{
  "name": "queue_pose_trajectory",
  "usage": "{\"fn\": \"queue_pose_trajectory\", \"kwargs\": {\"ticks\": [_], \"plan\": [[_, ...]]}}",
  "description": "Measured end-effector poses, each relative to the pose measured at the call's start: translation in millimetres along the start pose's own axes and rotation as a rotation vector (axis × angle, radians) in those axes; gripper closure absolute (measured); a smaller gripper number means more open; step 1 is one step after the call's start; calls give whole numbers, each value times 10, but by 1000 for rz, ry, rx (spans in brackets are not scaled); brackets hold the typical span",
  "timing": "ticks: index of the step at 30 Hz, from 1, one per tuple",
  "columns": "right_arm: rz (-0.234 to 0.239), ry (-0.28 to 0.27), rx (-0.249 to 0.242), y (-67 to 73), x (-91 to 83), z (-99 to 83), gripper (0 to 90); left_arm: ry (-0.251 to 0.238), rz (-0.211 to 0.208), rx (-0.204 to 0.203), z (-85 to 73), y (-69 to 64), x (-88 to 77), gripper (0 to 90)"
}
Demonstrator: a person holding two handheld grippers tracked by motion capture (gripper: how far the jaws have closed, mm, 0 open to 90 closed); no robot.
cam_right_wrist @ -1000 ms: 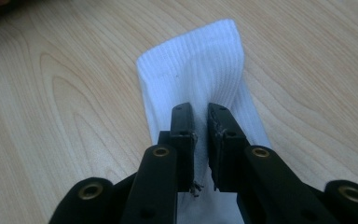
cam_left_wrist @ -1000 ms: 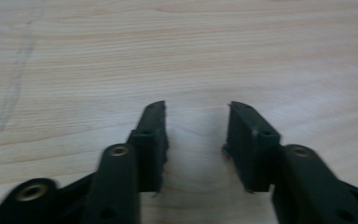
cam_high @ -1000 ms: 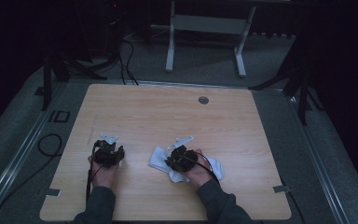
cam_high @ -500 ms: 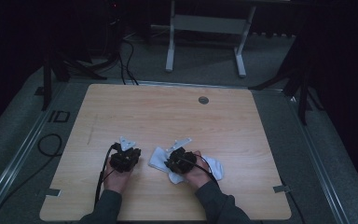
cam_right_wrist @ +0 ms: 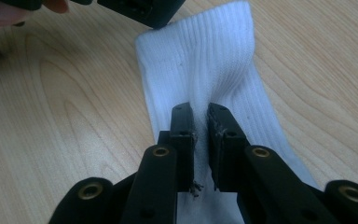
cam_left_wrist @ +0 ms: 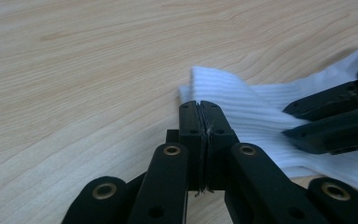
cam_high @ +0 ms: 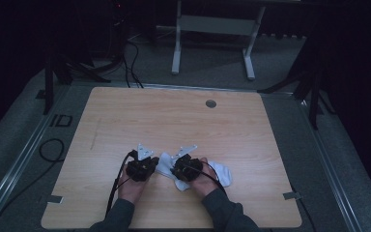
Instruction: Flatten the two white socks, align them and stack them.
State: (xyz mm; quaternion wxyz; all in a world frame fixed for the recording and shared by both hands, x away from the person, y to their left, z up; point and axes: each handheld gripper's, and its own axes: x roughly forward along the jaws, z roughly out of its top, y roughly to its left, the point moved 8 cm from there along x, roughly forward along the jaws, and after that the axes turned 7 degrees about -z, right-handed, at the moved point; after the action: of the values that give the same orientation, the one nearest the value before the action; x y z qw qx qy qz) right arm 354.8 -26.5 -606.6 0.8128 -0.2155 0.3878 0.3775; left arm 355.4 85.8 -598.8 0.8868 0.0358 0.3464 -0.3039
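Observation:
A white ribbed sock lies on the wooden table near its front edge. My right gripper is shut on a fold of the sock, and the fabric bunches up between its jaws. In the high view the right gripper sits over the sock's middle. My left gripper is shut, jaws pressed flat together with nothing between them, and its tips are right at the sock's cuff end. From above, the left gripper is just left of the sock.
The right gripper's jaws cross the sock at the right of the left gripper view. A round grommet sits near the table's far edge. A cable trails from the left gripper toward the front edge.
My left gripper has moved right across the table to the sock's cuff end. The right gripper has stayed on the sock.

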Motion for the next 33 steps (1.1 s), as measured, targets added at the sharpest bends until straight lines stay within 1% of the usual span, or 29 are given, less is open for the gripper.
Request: {"fn": "queue_pose_trajectory", "kwargs": {"ticks": [6,7,9,13,14,17,20,23,26,29,33], "plan": [[-1,0,-2,5,7,-3,807,3,-11,12,3,-42,28,880],[-1,0,-2,6,9,-4,808,10,-15,15,-5,-46,41,880],[-2,0,-2,7,9,-6,808,31,-10,22,-31,-43,82,880],[-1,0,0,8,8,-10,806,45,-21,32,-46,-40,121,891],[1,1,0,7,7,-11,802,46,-24,28,-48,-40,121,893],[3,1,-3,10,-2,-8,766,52,-27,26,-54,-42,123,896],[7,-9,-16,21,-39,3,702,52,-27,26,-54,-45,127,897],[9,-33,-25,22,-137,37,669,55,-27,26,-56,-46,126,897],[0,-59,-34,-9,-274,65,666,55,-25,27,-57,-49,126,897],[-16,-79,-31,-94,-415,77,668,59,-28,25,-59,-47,121,897],[-53,-95,-12,-262,-588,73,672,56,-26,24,-59,-51,123,897]]}}
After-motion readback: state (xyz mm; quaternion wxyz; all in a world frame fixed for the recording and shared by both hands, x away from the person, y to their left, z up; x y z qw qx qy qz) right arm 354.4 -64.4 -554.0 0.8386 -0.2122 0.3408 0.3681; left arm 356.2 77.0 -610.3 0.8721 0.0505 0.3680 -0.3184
